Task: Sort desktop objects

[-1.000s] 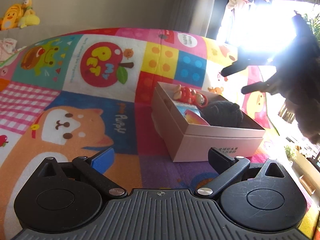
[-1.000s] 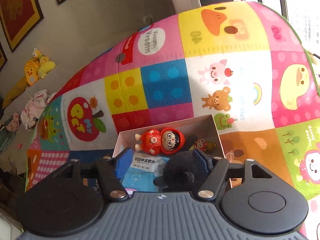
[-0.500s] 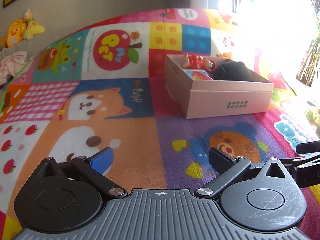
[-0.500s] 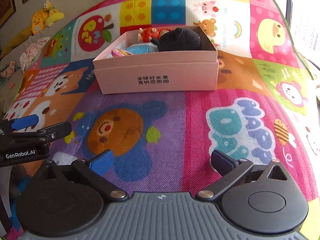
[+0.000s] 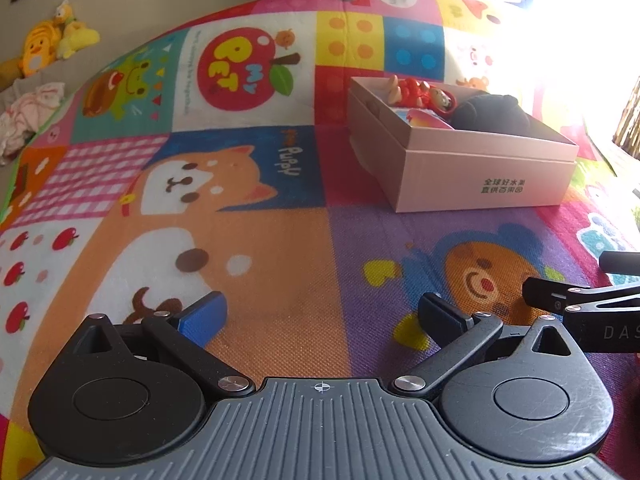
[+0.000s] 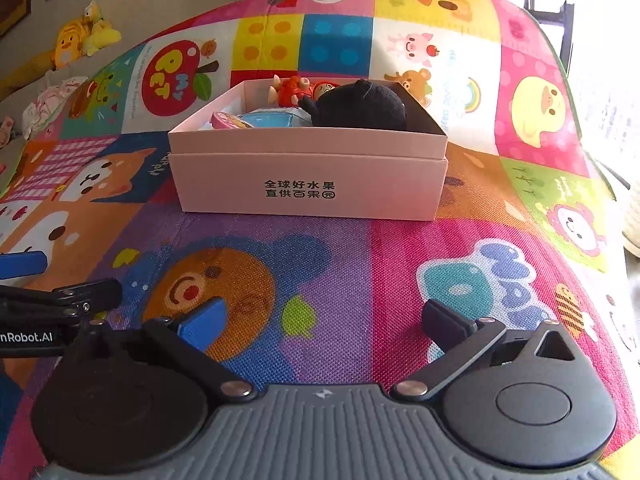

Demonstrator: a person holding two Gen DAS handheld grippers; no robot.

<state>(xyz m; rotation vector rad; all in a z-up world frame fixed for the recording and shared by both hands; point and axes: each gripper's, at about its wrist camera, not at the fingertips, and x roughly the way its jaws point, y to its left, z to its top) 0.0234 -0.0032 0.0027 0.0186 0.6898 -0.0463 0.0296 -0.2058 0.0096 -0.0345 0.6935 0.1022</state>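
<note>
— What are the grippers doing?
— The right gripper (image 6: pixel 324 316) hangs low over the play mat (image 6: pixel 360 264), jaws spread as wide as they go after just opening, with nothing between them. The left gripper (image 5: pixel 324 316) sits beside it, jaws wide apart and empty too.
— And the toys?
— Inside the pink box (image 6: pixel 312 176) further out on the mat: a black plush (image 6: pixel 364 104) on the right, a red figurine (image 6: pixel 298 90) at the back, and a blue packet (image 6: pixel 272 120) in front of the figurine.
</note>
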